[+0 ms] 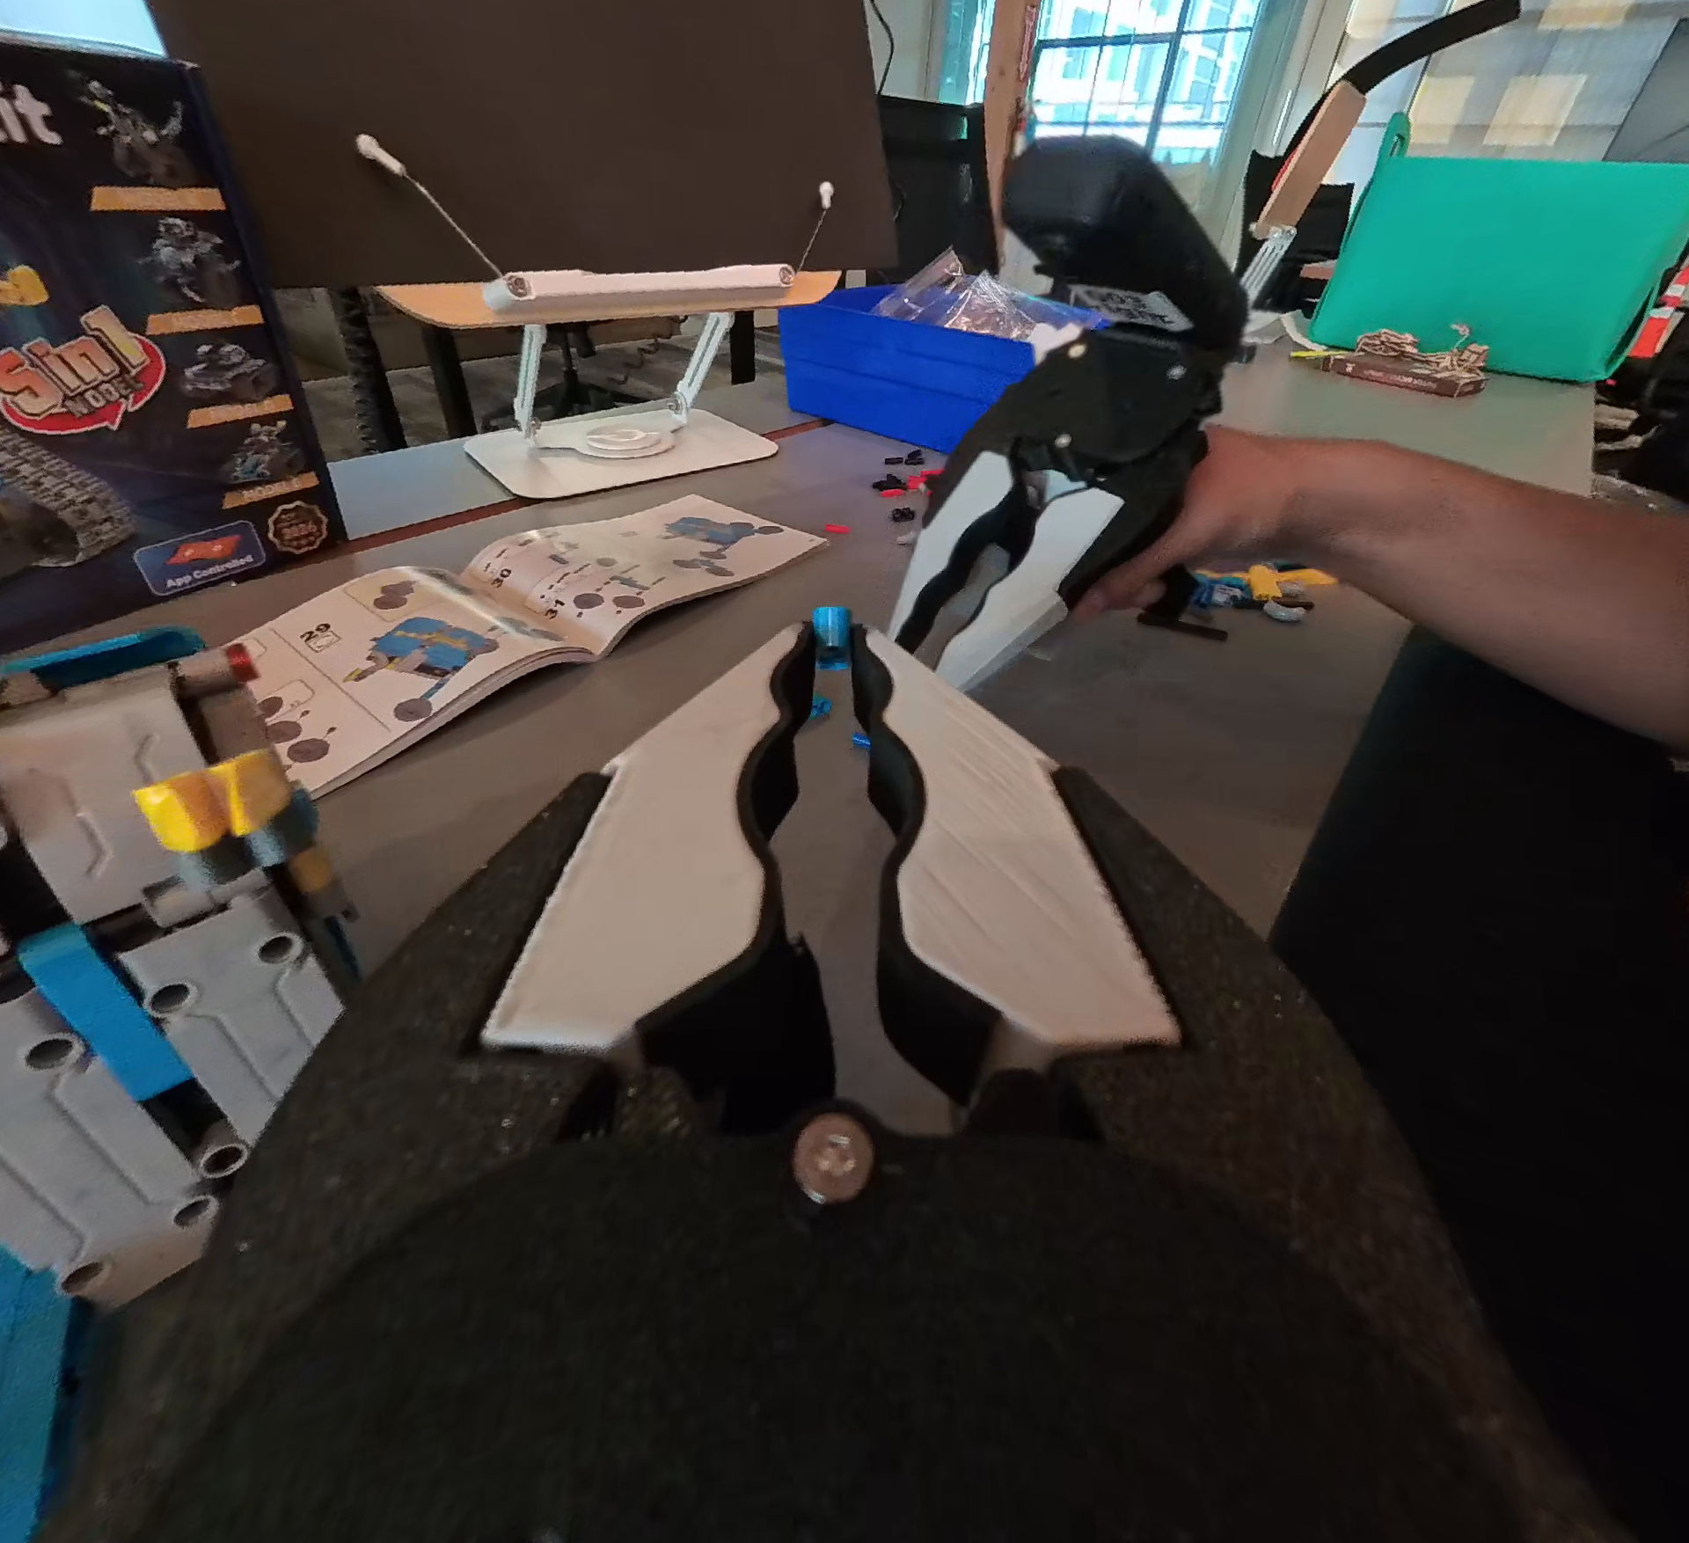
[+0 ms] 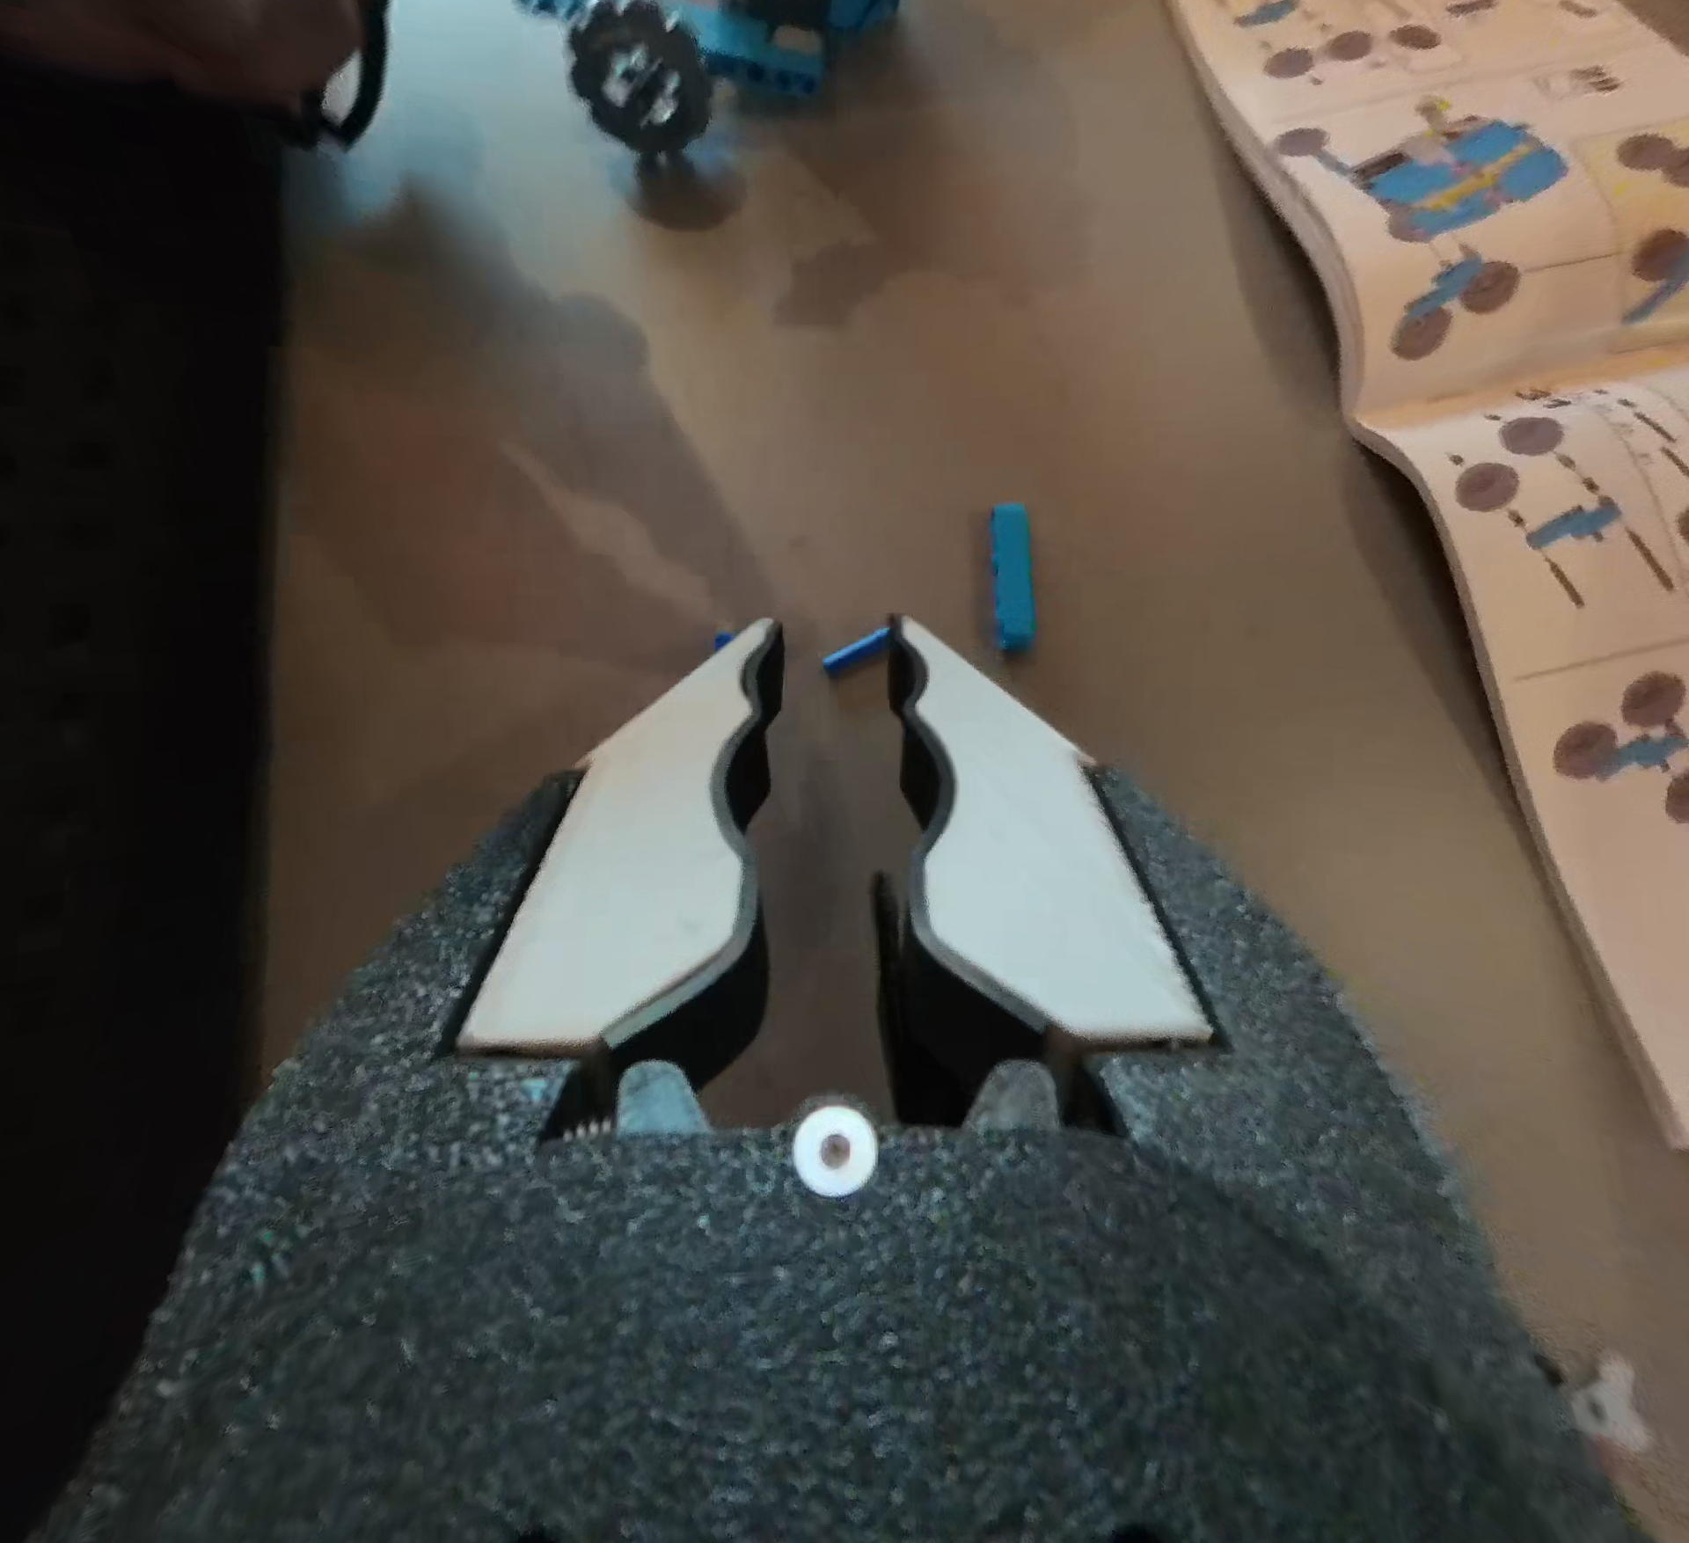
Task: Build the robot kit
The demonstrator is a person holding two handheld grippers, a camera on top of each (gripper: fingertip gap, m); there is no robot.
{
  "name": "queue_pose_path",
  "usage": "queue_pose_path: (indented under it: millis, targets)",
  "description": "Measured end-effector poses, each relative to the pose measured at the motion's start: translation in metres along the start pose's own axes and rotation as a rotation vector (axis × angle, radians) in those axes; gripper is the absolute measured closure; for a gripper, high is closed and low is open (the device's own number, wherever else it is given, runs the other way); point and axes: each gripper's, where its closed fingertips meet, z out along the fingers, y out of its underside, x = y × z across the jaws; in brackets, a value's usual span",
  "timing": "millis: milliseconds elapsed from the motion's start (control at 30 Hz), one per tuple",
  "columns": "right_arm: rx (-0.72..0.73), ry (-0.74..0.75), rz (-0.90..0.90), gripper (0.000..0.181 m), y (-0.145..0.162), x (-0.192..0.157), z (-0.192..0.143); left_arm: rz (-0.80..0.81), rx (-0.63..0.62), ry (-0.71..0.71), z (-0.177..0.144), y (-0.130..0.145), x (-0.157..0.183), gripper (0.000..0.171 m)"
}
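My left gripper [image 1: 832, 642] is shut on a small blue connector piece [image 1: 830, 633] at its fingertips, held above the grey table [image 1: 1142, 750]. A part-built grey, blue and yellow brick model [image 1: 137, 905] stands close at its left. My right gripper [image 2: 836, 638] is open and empty, tips down over the table, with a small blue pin [image 2: 855, 651] between its tips and a blue beam [image 2: 1013, 576] lying just to the right. It also shows in the left wrist view [image 1: 969, 649], held by a person's hand [image 1: 1216, 521]. A blue model with a black gear wheel [image 2: 640, 78] stands farther off.
An open instruction booklet [image 1: 512, 622] lies on the table, also in the right wrist view [image 2: 1462, 311]. A kit box [image 1: 137, 329] stands at left, a white stand [image 1: 631, 402] with a dark board behind it, a blue bin [image 1: 905, 375] with plastic bags, and loose small parts [image 1: 900, 485]. There is about 12 cm between the tips of the two grippers.
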Motion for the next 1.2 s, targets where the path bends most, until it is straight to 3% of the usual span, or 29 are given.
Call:
queue_pose_path:
  millis: [167, 333, 667, 1100, 1200]
  targets:
    - [0.094, 0.164, 0.233, 0.155, -0.006, 0.009, 0.002, -0.004, -0.015, -0.006, 0.003, 0.003, -0.002, 0.165]
    - [0.012, 0.239, 0.392, 0.160, 0.008, -0.002, 0.017, 0.021, 0.004, -0.039, 0.001, -0.001, -0.006, 0.165]
    - [0.041, 0.327, 0.429, 0.170, 0.011, 0.001, 0.021, -0.016, -0.005, -0.040, 0.001, 0.001, -0.010, 0.165]
    - [0.029, 0.427, 0.437, 0.160, 0.020, 0.022, 0.008, 0.022, -0.031, -0.034, 0.003, 0.005, -0.005, 0.165]
    - [-0.016, 0.379, 0.462, 0.160, 0.023, 0.023, 0.013, 0.027, -0.044, -0.025, 0.004, 0.008, -0.003, 0.165]
